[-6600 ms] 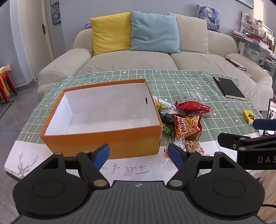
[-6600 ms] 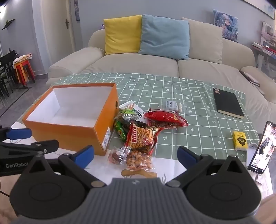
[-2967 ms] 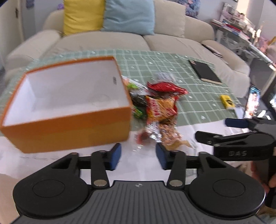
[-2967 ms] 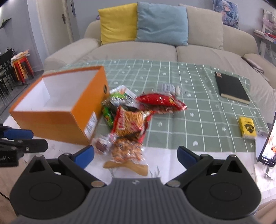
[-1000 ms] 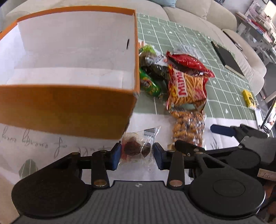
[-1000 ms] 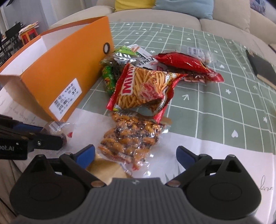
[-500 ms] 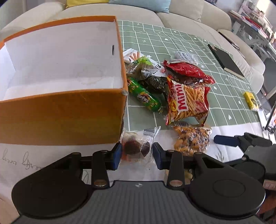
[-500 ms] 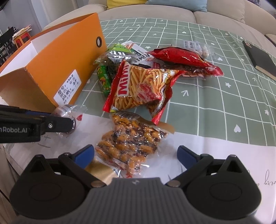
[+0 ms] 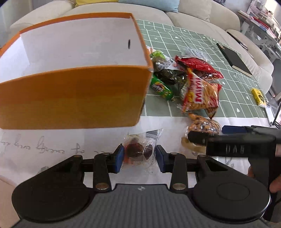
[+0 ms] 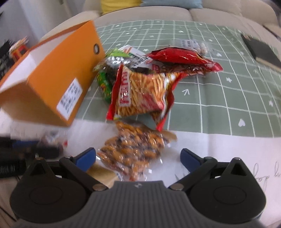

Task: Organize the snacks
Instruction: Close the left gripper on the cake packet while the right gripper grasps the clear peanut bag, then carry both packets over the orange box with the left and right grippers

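Observation:
My left gripper (image 9: 139, 157) is shut on a small clear packet of dark round snacks (image 9: 140, 149), held just in front of the orange box (image 9: 73, 94), whose white inside is empty. My right gripper (image 10: 137, 158) is open, its blue pads either side of a clear bag of brown nut snacks (image 10: 135, 150). Beyond it lie an orange-red bag of stick snacks (image 10: 140, 93), a red bag (image 10: 182, 57) and green packets (image 10: 105, 84) beside the box (image 10: 52, 84). The pile also shows in the left wrist view (image 9: 198, 93).
A black notebook (image 9: 233, 59) and a small yellow pack (image 9: 258, 96) lie on the green checked cloth (image 9: 175, 40) to the right. A sofa (image 9: 202, 12) stands behind the table. A flat tan piece (image 10: 103, 172) lies under the nut bag.
My left gripper, shut on the small packet, has lifted and shifted left toward the box front. My right gripper has moved forward over the nut bag; its view is blurred by motion.

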Available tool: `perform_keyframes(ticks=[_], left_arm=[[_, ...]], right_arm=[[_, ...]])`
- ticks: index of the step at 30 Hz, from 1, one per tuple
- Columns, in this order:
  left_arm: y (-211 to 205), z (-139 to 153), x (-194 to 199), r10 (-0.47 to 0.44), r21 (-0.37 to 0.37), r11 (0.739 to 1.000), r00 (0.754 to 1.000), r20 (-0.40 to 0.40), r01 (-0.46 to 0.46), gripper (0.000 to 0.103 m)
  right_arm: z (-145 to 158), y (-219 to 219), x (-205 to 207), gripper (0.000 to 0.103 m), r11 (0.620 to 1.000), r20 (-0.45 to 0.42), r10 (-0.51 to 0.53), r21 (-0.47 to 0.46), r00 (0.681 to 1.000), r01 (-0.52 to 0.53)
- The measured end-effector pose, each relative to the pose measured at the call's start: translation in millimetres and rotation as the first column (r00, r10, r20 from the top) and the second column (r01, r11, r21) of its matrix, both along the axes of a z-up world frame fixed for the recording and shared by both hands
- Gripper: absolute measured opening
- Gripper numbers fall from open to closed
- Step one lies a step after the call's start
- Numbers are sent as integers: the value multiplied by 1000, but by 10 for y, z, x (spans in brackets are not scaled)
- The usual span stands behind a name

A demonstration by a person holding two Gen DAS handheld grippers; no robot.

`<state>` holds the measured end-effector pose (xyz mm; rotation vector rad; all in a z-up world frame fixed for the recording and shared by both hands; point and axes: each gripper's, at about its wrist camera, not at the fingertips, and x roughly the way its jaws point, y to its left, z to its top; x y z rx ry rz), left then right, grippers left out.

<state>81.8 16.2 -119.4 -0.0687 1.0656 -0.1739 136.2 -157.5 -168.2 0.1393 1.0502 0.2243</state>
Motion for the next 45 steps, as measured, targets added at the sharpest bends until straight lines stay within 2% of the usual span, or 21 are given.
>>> perform_keyframes(ticks=[5, 6, 7, 9, 13, 18, 20, 22, 24, 26, 32, 36, 41, 45], left_arm=[[50, -26, -20, 17, 1, 1000, 1000, -2, -17, 44], [53, -28, -32, 18, 0, 1000, 1000, 0, -18, 44], [55, -29, -38, 18, 1, 1000, 1000, 1, -18, 44], [48, -27, -44, 16, 8, 1000, 1000, 1, -16, 44], [63, -28, -53, 24, 6, 1000, 1000, -1, -24, 44], [88, -32, -57, 30, -1, 1000, 1000, -1, -30, 44], [91, -33, -55, 30, -4, 1000, 1000, -1, -30, 44], [96, -36, -50, 31, -10, 999, 1000, 0, -31, 44], [100, -39, -53, 33, -13, 999, 999, 3, -33, 44], [101, -39, -57, 34, -15, 999, 999, 3, -34, 44], [142, -38, -66, 59, -7, 998, 998, 6, -59, 45], [161, -50, -48, 70, 1, 998, 997, 12, -70, 48], [166, -138, 4, 92, 24, 996, 996, -4, -92, 53], [214, -181, 16, 109, 7, 994, 994, 7, -109, 50]], right_arm=[[-7, 89, 44, 98, 999, -13, -32, -12, 999, 32], [5, 106, 42, 93, 1000, -12, -31, -4, 999, 31], [19, 129, 32, 84, 1000, -3, -18, -11, 1000, 18], [52, 190, -1, 79, 998, 15, 37, -47, 999, -36], [108, 199, -90, 77, 989, 38, 98, -119, 994, -93], [183, 59, -186, 81, 981, 45, 97, -176, 994, -88], [214, -24, -218, 85, 986, 42, 56, -157, 998, -49], [243, -135, -224, 91, 997, 18, -11, -76, 1000, 13], [249, -212, -202, 94, 996, -16, -91, 2, 996, 91], [222, -194, -146, 94, 991, -46, -132, 21, 990, 133], [88, 227, -67, 93, 989, -51, -80, -130, 996, 72], [2, 380, -152, 87, 974, -31, -26, -224, 999, 18], [38, 382, -200, 78, 977, -11, -2, -215, 1000, 0], [46, 372, -238, 75, 977, -3, 23, -211, 1000, -24]])
